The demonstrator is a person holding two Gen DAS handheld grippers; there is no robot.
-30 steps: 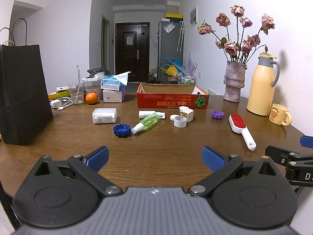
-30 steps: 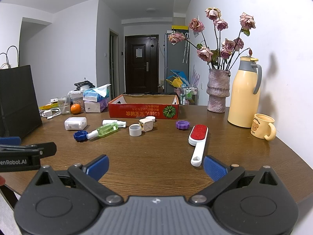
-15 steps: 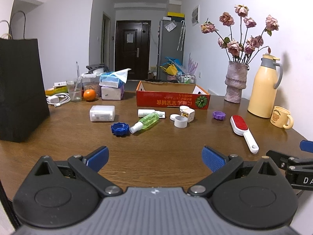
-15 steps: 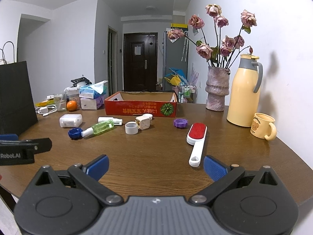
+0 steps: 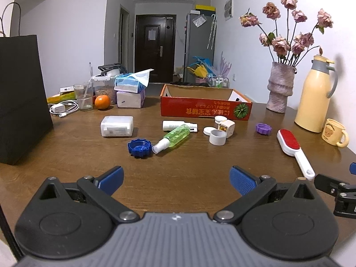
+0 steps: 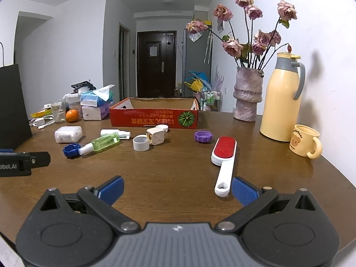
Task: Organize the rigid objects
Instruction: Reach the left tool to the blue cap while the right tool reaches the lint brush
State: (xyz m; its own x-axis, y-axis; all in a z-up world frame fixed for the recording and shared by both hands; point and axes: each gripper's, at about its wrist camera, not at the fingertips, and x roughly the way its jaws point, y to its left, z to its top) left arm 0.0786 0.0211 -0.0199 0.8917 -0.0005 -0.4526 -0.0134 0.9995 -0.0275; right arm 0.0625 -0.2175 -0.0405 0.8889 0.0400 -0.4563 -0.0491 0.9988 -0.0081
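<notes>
Both grippers hovered low over the near edge of the brown wooden surface [image 5: 178,162], each with its blue-padded fingers spread wide and nothing between them: the left gripper [image 5: 176,176] at lower centre of its own view, the right gripper [image 6: 176,188] likewise in its own. The loose rigid items lay in a band across the middle of both frames, in front of the open red cardboard box [image 5: 205,108], which was judged the likely container. From left to right in the left wrist view these were a white rectangular plastic case [image 5: 116,126], a blue ribbed screw cap [image 5: 139,148], a green transparent spray bottle [image 5: 172,136] lying on its side and touching a white bottle [image 5: 175,125] behind it, a white ring-shaped cap [image 5: 218,137], a small cream carton [image 5: 227,127], a purple ribbed cap [image 5: 263,129], and a red-and-white lint brush [image 5: 293,151]. The decisive relation concerned the lint brush [image 6: 224,160]: in the right wrist view its long axis ran from upper right toward the lower centre-right, and its handle end lay just beside the right-hand fingers [image 6: 244,191], pointing nearly along the approach direction. The right gripper was therefore clearly the nearer; a grasp across the handle would probably require little more than a short advance and a slight rightward shift. The blue cap and spray bottle lay ahead and left of centre, closer to the left gripper.
</notes>
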